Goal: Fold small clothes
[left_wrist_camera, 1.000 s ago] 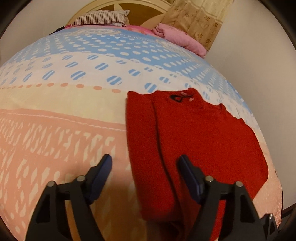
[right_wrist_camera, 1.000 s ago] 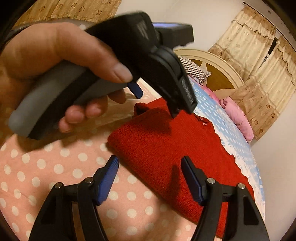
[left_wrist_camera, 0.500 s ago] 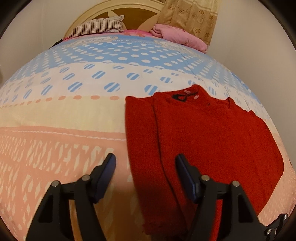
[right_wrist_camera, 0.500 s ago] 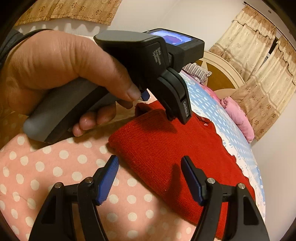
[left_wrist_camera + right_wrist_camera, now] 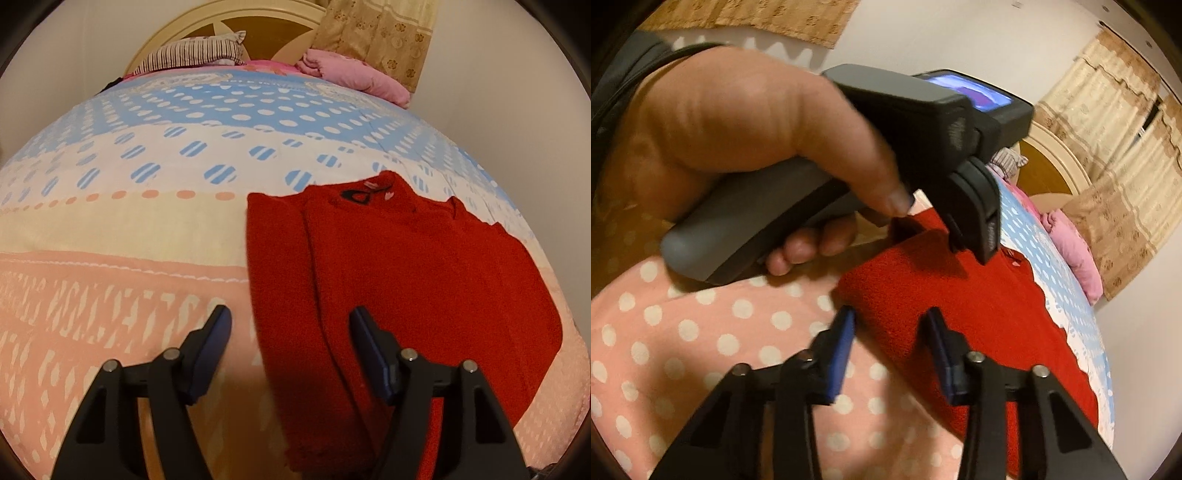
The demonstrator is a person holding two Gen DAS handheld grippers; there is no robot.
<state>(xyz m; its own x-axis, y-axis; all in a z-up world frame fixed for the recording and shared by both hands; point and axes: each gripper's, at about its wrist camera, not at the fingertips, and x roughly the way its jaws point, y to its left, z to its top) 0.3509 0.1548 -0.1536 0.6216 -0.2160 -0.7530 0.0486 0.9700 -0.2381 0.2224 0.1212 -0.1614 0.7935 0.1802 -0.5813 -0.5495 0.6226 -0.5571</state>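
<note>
A red knitted sweater point(image 5: 413, 280) lies flat on the bed, its left side folded in lengthwise and its collar pointing toward the headboard. My left gripper point(image 5: 290, 345) is open and empty, hovering over the sweater's folded left edge near the hem. In the right wrist view the sweater point(image 5: 979, 317) lies ahead. My right gripper point(image 5: 890, 345) is open, narrower than before, with its jaws on either side of the sweater's near hem corner. The hand holding the left gripper point(image 5: 971, 229) hangs just above the sweater there.
The bed cover point(image 5: 129, 229) has blue, cream and pink dotted bands. A striped pillow point(image 5: 192, 55) and a pink blanket point(image 5: 354, 74) lie by the round headboard. A wall runs along the bed's right side. Curtains point(image 5: 1115, 155) hang behind the bed.
My right gripper has narrowed and moved forward onto the sweater's hem corner. My left gripper has drawn back slightly and stayed open over the folded edge.
</note>
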